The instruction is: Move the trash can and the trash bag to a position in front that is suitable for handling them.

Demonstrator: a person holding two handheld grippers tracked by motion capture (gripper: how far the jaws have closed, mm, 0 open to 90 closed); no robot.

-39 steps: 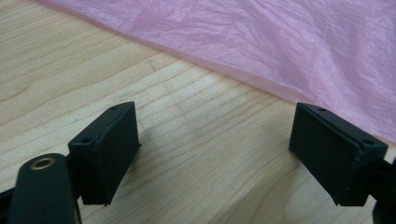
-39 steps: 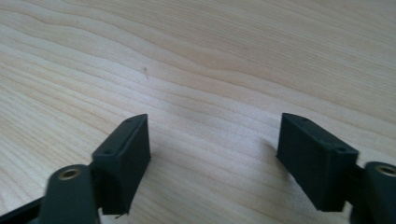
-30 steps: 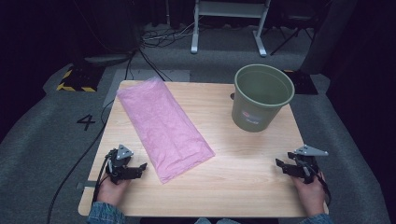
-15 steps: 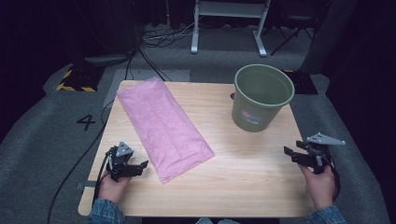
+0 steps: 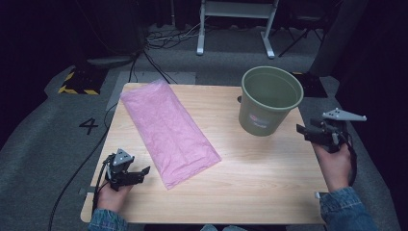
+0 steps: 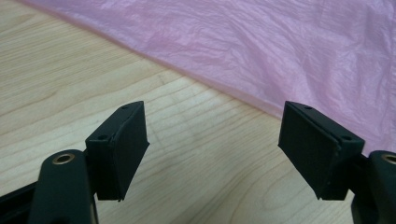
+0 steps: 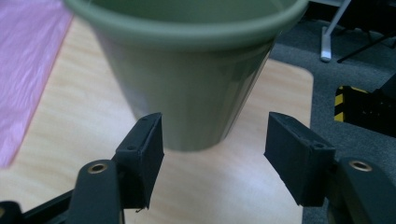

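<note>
A flat pink plastic bag (image 5: 167, 131) lies diagonally on the left half of the wooden table (image 5: 260, 168). A green bucket (image 5: 269, 100) stands upright at the back right. My left gripper (image 5: 142, 172) rests low near the front left corner, open, its jaws aimed at the pink bag's (image 6: 261, 46) near edge with bare wood between them. My right gripper (image 5: 303, 130) is raised off the table beside the bucket's right side, open and holding nothing. In the right gripper view the green bucket (image 7: 191, 74) stands just beyond my jaws.
Grey floor surrounds the table, with a "4" mark (image 5: 89, 126) and yellow-black tape (image 5: 77, 83) to the left. Cables (image 5: 159, 43) and a white metal stand (image 5: 235, 19) lie behind the table. The table's right edge is close beside my right hand.
My right gripper has risen from the front right of the table and moved toward the bucket. The left gripper, the bag and the bucket have stayed put.
</note>
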